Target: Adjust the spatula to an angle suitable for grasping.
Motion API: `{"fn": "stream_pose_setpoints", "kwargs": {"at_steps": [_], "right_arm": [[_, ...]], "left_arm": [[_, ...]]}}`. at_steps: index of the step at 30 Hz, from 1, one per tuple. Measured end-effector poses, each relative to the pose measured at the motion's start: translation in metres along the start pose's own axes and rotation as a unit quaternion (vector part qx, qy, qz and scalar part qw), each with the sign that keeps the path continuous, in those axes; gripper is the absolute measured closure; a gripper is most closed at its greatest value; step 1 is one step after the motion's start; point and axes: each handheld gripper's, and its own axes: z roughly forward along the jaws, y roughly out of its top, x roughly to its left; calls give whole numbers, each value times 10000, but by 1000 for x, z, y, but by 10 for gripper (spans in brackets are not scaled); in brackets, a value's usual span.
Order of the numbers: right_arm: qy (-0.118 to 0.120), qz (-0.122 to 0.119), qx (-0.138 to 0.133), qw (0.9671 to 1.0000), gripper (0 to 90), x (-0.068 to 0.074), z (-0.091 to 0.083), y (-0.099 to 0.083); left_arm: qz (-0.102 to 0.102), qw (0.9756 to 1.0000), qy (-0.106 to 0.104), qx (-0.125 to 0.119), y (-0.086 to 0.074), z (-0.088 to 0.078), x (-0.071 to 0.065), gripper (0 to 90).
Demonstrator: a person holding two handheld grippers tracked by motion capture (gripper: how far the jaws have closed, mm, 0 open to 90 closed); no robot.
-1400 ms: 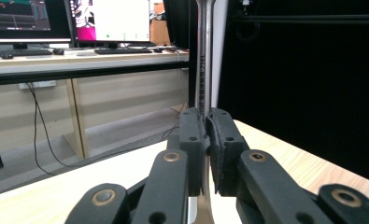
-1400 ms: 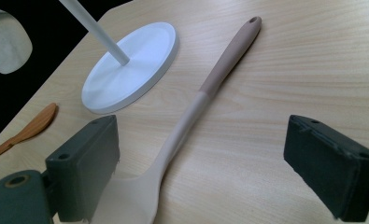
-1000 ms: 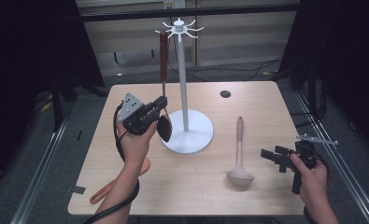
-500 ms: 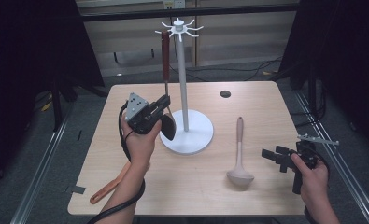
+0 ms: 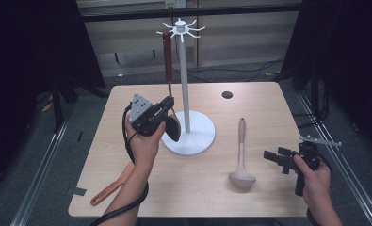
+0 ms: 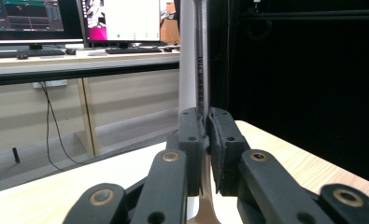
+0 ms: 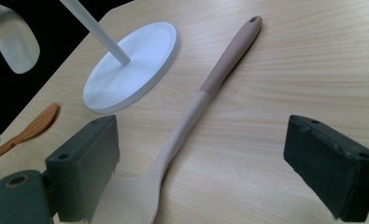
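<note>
The table [image 5: 268,197] held a white stand [image 5: 186,94]. The left hand-held gripper [image 5: 167,106] pinched tight on a hanging spoon [image 5: 168,80], just beside the stand's pole. The right hand-held gripper [image 5: 270,156] stayed wide open and empty, a ladle [image 5: 241,155] lying in front of it.

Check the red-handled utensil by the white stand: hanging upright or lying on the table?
Upright. The red-handled utensil hangs vertically from the white stand, bowl clear of the table, with the left tool shut on its metal shaft.

The high view looks down and forward over the whole table [image 5: 268,113], while both gripper views sit low and close, sharing the white stand [image 5: 188,134] [image 7: 131,70].
</note>
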Motion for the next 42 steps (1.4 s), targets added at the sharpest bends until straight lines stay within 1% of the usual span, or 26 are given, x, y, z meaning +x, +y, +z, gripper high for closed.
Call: {"fn": "stream_pose_setpoints", "kwargs": {"at_steps": [2,4,6,9,11,12,13,14,15,16,19,20,21,23,25,26,28,29,30,31,34,36,38,40,41,42], "right_arm": [[3,-1,-2,10000,102,0,0,0],[4,-5,4,10000,102,0,0,0],[-2,-45,-4,10000,102,0,0,0],[5,-44,12,10000,102,0,1,0],[14,-44,31,10000,102,0,2,0],[0,-56,45,10000,102,0,2,-1],[25,-45,50,10000,102,1,2,-1],[26,-31,54,10000,102,1,2,-1],[31,-21,49,10000,102,1,2,-1],[31,-19,51,10000,102,1,3,-1],[18,-49,52,10000,102,1,3,-1],[18,-55,56,10000,102,0,3,-1],[21,-56,54,10000,102,0,3,-1],[15,-58,56,10000,102,0,3,-1],[23,-55,53,10000,102,0,3,-1],[20,-55,55,10000,102,0,3,-1],[24,-52,51,10000,102,0,3,-1],[23,-55,54,10000,102,0,3,-1],[28,-49,53,10000,102,0,3,-1],[32,-46,54,10000,102,0,3,-1],[42,-40,47,10000,102,1,3,-1],[49,-31,41,10000,102,1,3,-1],[59,-21,40,10000,102,1,3,-1],[56,-16,36,10000,102,1,3,-1],[56,-9,37,10000,102,1,2,-1],[63,-9,29,10000,102,1,2,-1]], "left_arm": [[62,9999,9,-133,-2,0,-1,814],[29,9999,-44,-117,0,0,-1,804],[96,9999,-53,-112,2,0,1,800],[140,9998,-88,-98,5,0,4,800],[141,9998,-60,-102,6,-1,5,798],[87,9999,-60,-125,6,-1,5,797],[94,9998,-87,-155,6,-1,5,797],[179,9997,-113,-156,7,-2,6,798],[156,9996,-126,-179,8,-2,6,802],[132,9995,-164,-246,9,-2,6,813],[178,9985,-239,-449,14,-3,5,851],[184,9979,-272,-566,16,-3,5,869],[274,9973,-303,-605,20,-4,6,882],[310,9962,-289,-767,28,-4,5,893],[355,9951,-249,-887,38,-4,3,899],[353,9944,-253,-959,44,-3,2,900],[419,9930,-271,-1068,56,-2,-1,900],[414,9923,-273,-1138,62,-2,-3,900],[473,9912,-272,-1202,68,-1,-4,900],[483,9903,-275,-1271,73,-1,-5,900],[446,9873,-243,-1503,85,0,-8,900],[406,9859,-256,-1604,91,1,-9,900],[419,9845,-232,-1690,95,3,-11,900],[328,9834,-278,-1764,96,5,-11,900],[331,9821,-280,-1834,97,7,-12,900],[306,9814,-275,-1875,98,8,-12,900]]}}
